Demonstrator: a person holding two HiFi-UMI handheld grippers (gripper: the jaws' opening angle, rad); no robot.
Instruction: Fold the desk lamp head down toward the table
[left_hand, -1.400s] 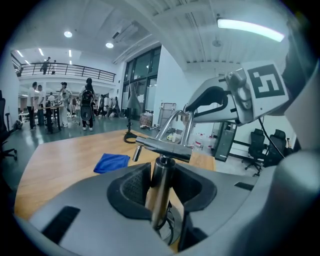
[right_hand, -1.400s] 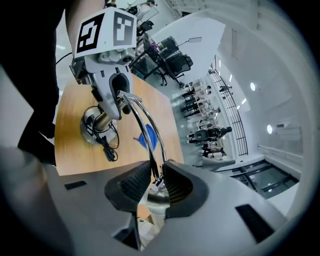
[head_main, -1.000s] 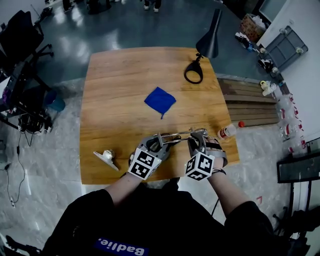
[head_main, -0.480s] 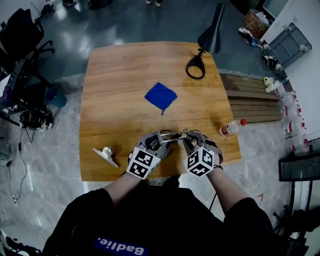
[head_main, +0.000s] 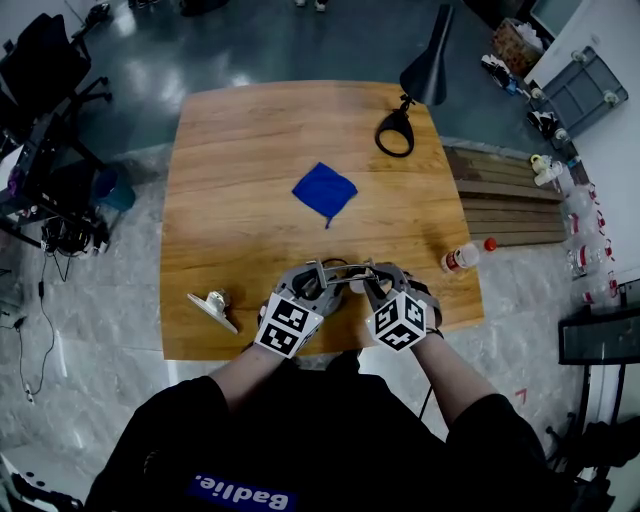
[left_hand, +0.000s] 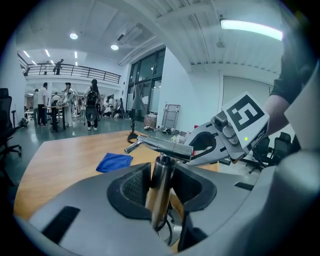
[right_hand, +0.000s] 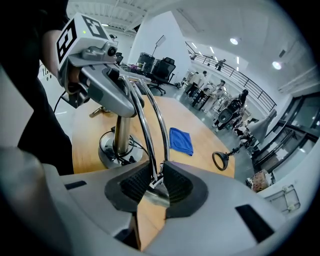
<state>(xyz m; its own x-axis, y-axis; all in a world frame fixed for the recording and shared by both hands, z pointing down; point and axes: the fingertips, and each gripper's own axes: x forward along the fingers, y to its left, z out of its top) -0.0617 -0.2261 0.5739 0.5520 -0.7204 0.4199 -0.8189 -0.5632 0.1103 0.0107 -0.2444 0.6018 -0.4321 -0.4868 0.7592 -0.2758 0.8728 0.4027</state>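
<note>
- Head view: rectangular surface (head_main: 240, 180) of warm wood grain.
- The chrome desk lamp (head_main: 348, 272) stands at its near edge, between the two tools.
- The left tool (head_main: 320, 272) and right tool (head_main: 374, 276) are grey moulded shells, each with a cube of square markers.
- A soft blue cloth (head_main: 325, 190) lies crumpled mid-surface.
- A matte black lamp (head_main: 396, 133) with a ring base and cone shade is at the far right corner.
- A clear bottle (head_main: 457, 261) lies at the right edge.
- Left gripper view: the ribbed black pads (left_hand: 134, 187) are pressed on the lamp's polished round post (left_hand: 161, 185), which is upright under a level chrome tube (left_hand: 160, 146).
- Right gripper view: the tool is pinched on the end of two thin curved chrome rods (right_hand: 150, 135).
- The disc base (right_hand: 111, 150) with its black cable is well behind.
</note>
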